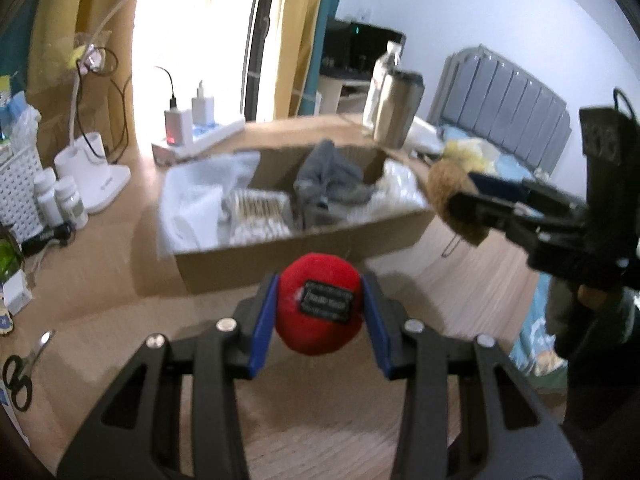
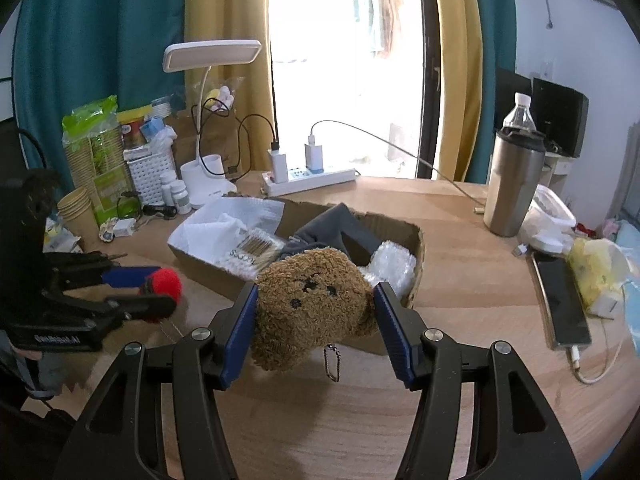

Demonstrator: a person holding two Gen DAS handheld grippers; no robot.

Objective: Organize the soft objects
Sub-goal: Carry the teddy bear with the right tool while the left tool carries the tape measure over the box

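My left gripper [image 1: 319, 312] is shut on a red plush ball [image 1: 320, 308] with a black label, held above the wooden table just in front of a cardboard box [image 1: 304, 248]. My right gripper [image 2: 314, 320] is shut on a brown teddy bear head [image 2: 314, 304] with a ball chain, near the box's front corner [image 2: 416, 280]. The box holds a grey cloth [image 2: 340, 228], white bubble wrap [image 2: 390, 264], a white towel [image 2: 216, 228] and a pack of cotton swabs [image 2: 256, 248]. The left gripper with the red ball [image 2: 162, 282] shows in the right wrist view; the right gripper with the bear [image 1: 452, 196] shows in the left.
A steel tumbler [image 2: 512, 184] and water bottle [image 2: 520, 114] stand back right. A phone [image 2: 562, 296] and a yellow bag [image 2: 592, 268] lie at the right edge. A desk lamp [image 2: 208, 168], power strip [image 2: 308, 180], pill bottles [image 2: 176, 196], basket [image 2: 150, 176] and paper cups [image 2: 78, 212] crowd the back left. Scissors [image 1: 24, 372] lie front left.
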